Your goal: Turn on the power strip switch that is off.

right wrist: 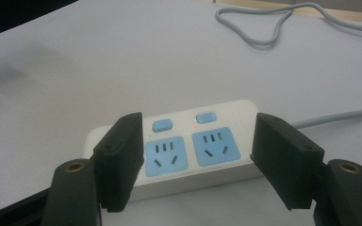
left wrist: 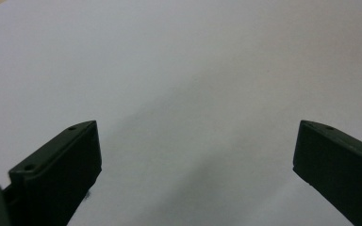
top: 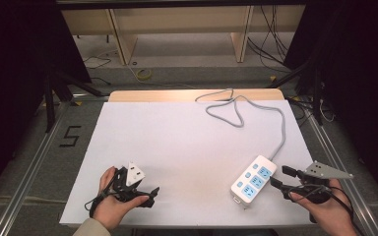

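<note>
Here, at the near left of the white-covered desk [top: 177,142], the person's left hand [top: 112,204] holds the left gripper [top: 147,194] low over the bare sheet, its black fingers [left wrist: 61,169] spread wide with nothing between them. Toward the right lies the white plastic power strip with blue sockets [top: 254,179], its grey cable [top: 256,105] looping toward the far edge. At the far right, the right gripper [right wrist: 195,165], held in the right hand [top: 327,209], points at the strip's near side, fingers released, flanking two sockets without touching.
</note>
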Motion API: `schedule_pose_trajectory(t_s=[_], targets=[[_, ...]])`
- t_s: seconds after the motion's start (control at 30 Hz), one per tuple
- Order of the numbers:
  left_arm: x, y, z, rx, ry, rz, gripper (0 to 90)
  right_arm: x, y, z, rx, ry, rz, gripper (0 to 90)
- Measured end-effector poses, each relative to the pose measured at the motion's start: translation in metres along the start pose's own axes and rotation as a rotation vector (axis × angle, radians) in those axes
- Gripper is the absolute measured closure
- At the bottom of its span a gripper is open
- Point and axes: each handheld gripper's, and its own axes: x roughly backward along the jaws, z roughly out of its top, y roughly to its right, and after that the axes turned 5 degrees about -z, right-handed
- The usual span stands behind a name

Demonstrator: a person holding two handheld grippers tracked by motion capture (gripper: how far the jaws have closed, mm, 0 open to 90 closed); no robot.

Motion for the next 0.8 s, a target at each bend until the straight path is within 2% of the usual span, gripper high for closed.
schedule_pose_trajectory(t_s=[0.17, 0.47, 0.8], targets=[[0.001, -0.002, -0.001, 0.008, 0.003, 0.006, 1.4, 0.002, -0.001, 0.001, 0.02, 0.0, 0.008, 41.1], [0.001, -0.002, -0.001, 0.002, -0.001, 0.008, 1.9, 0.005, -0.003, 0.007, 0.057, 0.012, -0.011, 67.5], [0.001, -0.003, -0.001, 0.015, -0.004, 0.016, 2.8, 0.006, -0.002, 0.011, 0.09, -0.014, -0.033, 85.2]])
